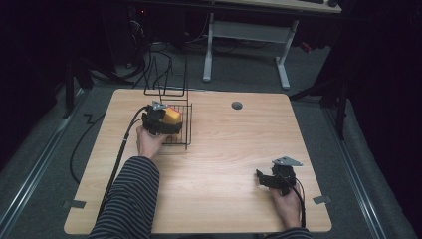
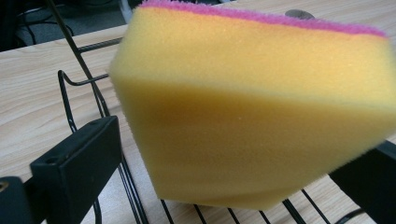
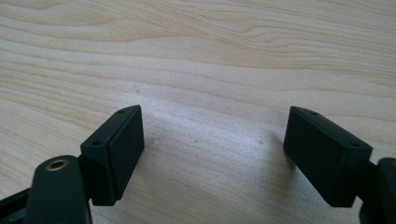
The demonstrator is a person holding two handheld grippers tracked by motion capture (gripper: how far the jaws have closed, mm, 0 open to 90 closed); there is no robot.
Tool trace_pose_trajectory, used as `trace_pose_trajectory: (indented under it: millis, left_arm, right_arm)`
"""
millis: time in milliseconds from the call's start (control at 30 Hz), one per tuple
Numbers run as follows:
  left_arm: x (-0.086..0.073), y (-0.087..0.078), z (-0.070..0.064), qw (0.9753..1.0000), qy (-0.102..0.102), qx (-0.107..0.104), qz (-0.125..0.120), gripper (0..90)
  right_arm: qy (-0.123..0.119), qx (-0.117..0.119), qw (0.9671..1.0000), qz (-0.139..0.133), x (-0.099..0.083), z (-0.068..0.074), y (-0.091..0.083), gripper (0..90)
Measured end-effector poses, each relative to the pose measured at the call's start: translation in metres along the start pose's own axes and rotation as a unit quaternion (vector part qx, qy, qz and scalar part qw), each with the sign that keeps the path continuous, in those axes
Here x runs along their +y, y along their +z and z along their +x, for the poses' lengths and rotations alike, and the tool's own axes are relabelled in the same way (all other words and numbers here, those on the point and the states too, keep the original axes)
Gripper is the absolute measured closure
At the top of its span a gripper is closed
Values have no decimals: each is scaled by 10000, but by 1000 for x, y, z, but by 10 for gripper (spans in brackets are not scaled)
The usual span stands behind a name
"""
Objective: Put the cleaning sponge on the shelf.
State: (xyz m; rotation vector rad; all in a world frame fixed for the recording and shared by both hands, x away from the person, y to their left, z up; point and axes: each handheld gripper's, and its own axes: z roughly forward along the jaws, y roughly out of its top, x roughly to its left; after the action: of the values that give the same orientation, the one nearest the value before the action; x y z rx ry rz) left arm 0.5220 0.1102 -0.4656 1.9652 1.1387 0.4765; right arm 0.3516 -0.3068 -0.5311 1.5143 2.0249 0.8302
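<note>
Looks about halfway: the left hand-held gripper (image 1: 166,121) pinches the yellow foam sponge with a pink scouring top (image 2: 252,107) just over the black wire rack (image 1: 178,130), not yet released, while the right hand-held gripper (image 3: 212,156) sits spread and empty over the wooden desk (image 1: 224,144).

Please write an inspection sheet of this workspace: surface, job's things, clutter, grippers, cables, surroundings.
Surface: wooden table, bare wood, a grey grommet near the far edge.
Job's things: yellow sponge with pink top; black wire rack at far left.
Clutter: nothing seen.
Grippers: left gripper holds the sponge over the rack; right gripper open, low above bare wood.
Cables: one black cable trails from each gripper.
Surroundings: dark; grey floor, a white desk frame behind.
</note>
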Motion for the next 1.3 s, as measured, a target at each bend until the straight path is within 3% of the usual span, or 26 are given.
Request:
trace_pose_trajectory:
  millis: [400,1300]
  left_arm:
    - [-3,-14,-6,9998,43,-156,-125,1]
    - [-21,-52,-2,9994,147,-166,-259,9]
  right_arm:
    - [5,2,10000,4,0,0,0,205]
    - [10,2,10000,4,0,0,0,205]
